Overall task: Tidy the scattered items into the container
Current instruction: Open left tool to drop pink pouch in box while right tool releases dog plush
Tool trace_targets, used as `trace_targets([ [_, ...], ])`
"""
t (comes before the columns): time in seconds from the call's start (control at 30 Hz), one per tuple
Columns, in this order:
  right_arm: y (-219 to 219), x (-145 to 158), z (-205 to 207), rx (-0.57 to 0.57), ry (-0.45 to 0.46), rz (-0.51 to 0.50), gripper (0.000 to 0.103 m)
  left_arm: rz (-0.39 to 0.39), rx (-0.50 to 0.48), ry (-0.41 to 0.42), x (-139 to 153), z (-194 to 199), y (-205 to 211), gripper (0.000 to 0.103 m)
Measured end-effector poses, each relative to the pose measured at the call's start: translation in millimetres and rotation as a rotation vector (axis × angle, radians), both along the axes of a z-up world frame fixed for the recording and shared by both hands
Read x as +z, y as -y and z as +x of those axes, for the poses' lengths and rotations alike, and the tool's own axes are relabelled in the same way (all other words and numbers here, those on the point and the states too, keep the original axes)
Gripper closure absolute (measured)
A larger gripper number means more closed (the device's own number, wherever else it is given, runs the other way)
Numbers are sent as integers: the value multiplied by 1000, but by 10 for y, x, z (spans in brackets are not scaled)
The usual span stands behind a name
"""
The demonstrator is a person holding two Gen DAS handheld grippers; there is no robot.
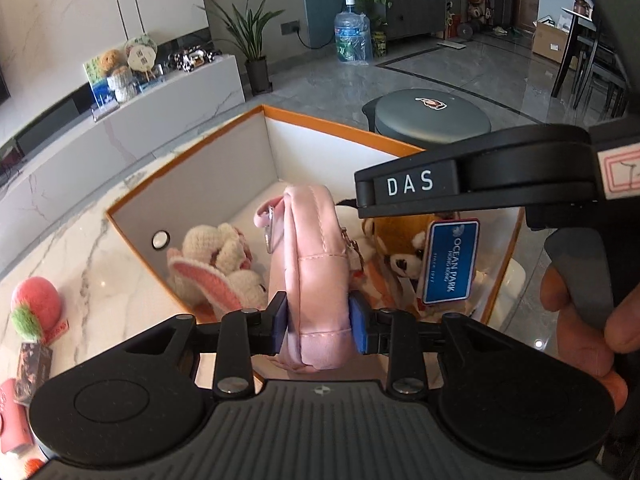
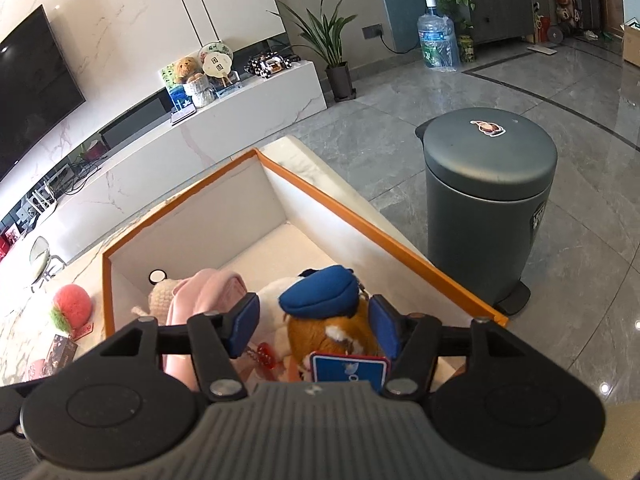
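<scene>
The left gripper (image 1: 318,322) is clamped on a pink padded pouch (image 1: 310,264), its blue pads pressing both sides, holding it over the orange-rimmed box (image 1: 188,184). The right gripper (image 2: 314,320) has its jaws apart around a brown plush animal (image 2: 332,332) in a blue cap; the pads do not appear to press it. The plush lies in the box with a crocheted bunny (image 1: 218,264). A pink plush fruit (image 1: 34,304) remains outside on the marble tabletop (image 1: 100,256). A grey bin (image 2: 486,196) stands beyond.

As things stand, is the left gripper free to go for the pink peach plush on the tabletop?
Probably not yet: the left gripper is shut on the pink pouch over the box. The peach plush lies unobstructed.
</scene>
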State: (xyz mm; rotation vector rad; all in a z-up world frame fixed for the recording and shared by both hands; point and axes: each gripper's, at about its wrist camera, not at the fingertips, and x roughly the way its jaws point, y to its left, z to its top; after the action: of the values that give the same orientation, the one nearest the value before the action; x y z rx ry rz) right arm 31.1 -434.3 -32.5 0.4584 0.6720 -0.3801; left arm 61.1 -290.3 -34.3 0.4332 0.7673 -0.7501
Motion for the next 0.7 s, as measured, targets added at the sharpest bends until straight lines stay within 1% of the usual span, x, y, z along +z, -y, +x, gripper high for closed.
trace_targets([
  [0.03, -15, 14, -15, 1, 2, -2, 40, -6, 4, -6, 4, -9, -12, 64],
  [0.1, -57, 29, -46, 7, 5, -9, 38, -12, 9, -9, 5, -30, -40, 56],
  [0.13, -75, 35, -47, 11, 4, -14, 37, -17, 14, -7, 9, -43, -59, 44],
  [0.17, -92, 39, -43, 16, 2, -19, 37, -22, 20, -3, 12, -56, -75, 38],
  [0.3, -161, 74, -82, 30, -5, -31, 37, -39, 41, -5, 53, -86, -111, 34],
  [0.4, -199, 126, -134, 33, 0, -44, 36, -60, 54, 0, 103, -119, -153, 30],
  [0.7, -351, 280, -313, 46, 9, -67, 34, -122, 69, 36, 295, -255, -239, 28],
])
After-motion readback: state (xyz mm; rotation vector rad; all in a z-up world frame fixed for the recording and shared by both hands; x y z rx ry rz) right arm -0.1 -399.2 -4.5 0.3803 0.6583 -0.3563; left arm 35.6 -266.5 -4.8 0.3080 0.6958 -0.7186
